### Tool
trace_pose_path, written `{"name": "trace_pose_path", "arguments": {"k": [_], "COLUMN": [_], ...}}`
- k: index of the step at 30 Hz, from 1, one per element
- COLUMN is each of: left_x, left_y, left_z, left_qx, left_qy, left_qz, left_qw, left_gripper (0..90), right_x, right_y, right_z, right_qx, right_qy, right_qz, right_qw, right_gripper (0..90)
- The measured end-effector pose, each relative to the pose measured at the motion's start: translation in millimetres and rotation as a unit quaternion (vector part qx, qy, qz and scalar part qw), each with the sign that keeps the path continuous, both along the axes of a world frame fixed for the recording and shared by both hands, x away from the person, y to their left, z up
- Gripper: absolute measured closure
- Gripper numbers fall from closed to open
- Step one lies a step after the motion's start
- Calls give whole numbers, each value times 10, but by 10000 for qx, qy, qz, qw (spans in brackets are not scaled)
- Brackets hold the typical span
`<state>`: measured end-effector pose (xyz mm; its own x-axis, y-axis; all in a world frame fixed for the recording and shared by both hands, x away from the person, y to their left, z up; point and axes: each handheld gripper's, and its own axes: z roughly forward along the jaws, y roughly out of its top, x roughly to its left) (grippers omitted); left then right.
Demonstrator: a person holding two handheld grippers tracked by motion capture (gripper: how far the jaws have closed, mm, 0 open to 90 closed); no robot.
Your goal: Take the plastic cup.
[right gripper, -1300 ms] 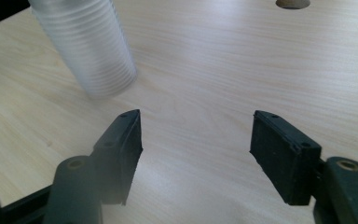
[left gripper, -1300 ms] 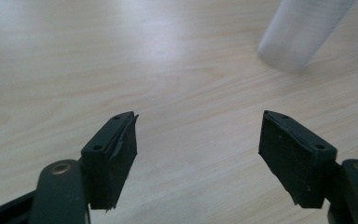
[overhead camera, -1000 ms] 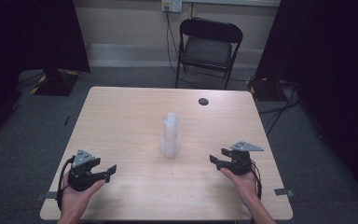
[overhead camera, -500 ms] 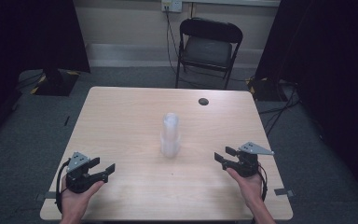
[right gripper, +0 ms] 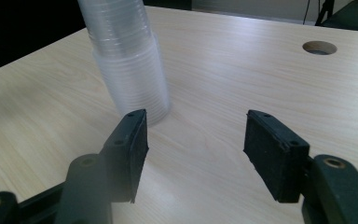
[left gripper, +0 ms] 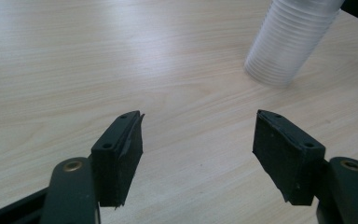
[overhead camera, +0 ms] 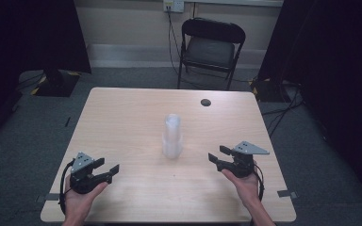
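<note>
Left fingers [left gripper: 119, 156]: apart, with nothing between them but bare table; they have just been easing slightly closer.
Right fingers [right gripper: 270, 151]: apart, nothing between them; they narrowed and have just opened a little again.
Left gripper [overhead camera: 107, 172]: low over the near left part of the table, held in the left hand [overhead camera: 78, 200], pointing toward the middle.
Right gripper [overhead camera: 218, 155]: near the right edge, held in the right hand [overhead camera: 245, 186], pointing left toward the cups.
Stack of clear cups [overhead camera: 172, 136]: upright at the middle of the table, rim down, between the two grippers and apart from both; nearer the right one.
Table [overhead camera: 122, 113]: pale wood, with a round cable hole [overhead camera: 206, 102] toward the far right.
Beyond the table: a black folding chair [overhead camera: 210, 47] against the wall.
</note>
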<state>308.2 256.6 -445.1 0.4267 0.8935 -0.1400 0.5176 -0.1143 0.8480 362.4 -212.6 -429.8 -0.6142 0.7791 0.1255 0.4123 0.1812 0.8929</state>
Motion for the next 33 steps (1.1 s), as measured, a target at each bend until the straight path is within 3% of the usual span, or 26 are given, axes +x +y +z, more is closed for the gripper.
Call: {"name": "trace_pose_path", "arguments": {"k": [9,19,21,23,28,33], "left_x": [12,-2,-9,-20,-39,-12], "left_y": [-4,-13,-18,-20,-53,-81], "left_z": [10,0,1,6,14,-18], "left_qx": [24,33,3,107,-32,109], "left_qy": [12,53,54,15,-31,53], "left_qz": [11,-35,-48,-159,-224,-291], "left_qw": [10000,10000,10000,9998,9997,9995], "left_gripper": [336,338,338,337,335,327], "right_x": [52,175,207,239,291,385], "right_y": [161,333,392,470,611,814], "right_z": [23,65,79,85,99,172], "right_qx": [-194,-182,-152,-209,-161,-127], "right_qy": [-25,-86,-102,-114,-135,-242], "right_qz": [244,419,468,553,652,733], "right_qw": [9995,9989,9987,9982,9976,9969], "right_gripper": [404,395,389,380,368,343]}}
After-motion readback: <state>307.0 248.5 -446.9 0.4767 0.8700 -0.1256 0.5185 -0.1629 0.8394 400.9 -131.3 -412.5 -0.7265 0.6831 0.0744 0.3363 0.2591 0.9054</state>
